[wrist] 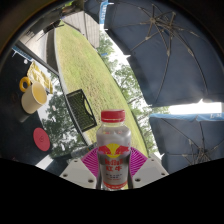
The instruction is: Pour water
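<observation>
A pink-labelled bottle (113, 148) stands upright between the gripper (113, 172) fingers, pads pressed against it. Beyond lie yellow cups (33, 90) (stacked, seemingly) and a red disc (41, 139).

Bottle's (113, 150) base behind the gripper (113, 172); label print too small to read.

Bottle (113, 150) between the fingers (92, 160)
</observation>
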`<action>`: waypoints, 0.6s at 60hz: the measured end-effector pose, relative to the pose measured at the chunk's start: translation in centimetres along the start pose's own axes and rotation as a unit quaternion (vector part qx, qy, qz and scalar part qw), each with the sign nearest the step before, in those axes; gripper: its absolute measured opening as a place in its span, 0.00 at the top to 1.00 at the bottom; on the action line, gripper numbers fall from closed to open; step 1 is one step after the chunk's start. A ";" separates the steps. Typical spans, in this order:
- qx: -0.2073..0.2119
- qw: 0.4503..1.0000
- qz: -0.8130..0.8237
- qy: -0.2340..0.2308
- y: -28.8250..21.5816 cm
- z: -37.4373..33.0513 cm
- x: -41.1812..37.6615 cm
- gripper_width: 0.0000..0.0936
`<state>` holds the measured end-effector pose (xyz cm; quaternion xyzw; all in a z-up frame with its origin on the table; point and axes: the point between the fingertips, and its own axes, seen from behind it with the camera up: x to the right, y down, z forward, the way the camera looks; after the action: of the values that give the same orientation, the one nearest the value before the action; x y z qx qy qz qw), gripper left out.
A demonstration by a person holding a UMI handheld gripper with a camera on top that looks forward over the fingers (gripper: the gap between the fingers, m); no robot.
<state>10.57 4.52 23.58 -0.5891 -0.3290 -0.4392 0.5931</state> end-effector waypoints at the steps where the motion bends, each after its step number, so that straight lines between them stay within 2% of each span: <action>1: 0.008 1.000 -0.028 0.000 -1.2 0.6 -0.3 0.63; 4: 0.030 0.993 -0.114 0.004 -5.0 2.0 -2.4 0.63; 11: 0.051 0.953 -0.298 0.003 -8.8 5.9 -7.3 0.63; 20: 0.104 0.832 -0.544 0.039 -12.3 8.8 -13.4 0.63; 23: 0.109 0.806 -0.581 0.033 -11.4 9.3 -14.7 0.63; 33: 0.106 0.791 -0.602 0.024 -9.7 11.2 -16.9 0.63; 36: 0.104 0.816 -0.568 0.020 -9.6 11.5 -14.0 0.63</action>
<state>-2.27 18.47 15.79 -0.2236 -0.6372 -0.6727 0.3024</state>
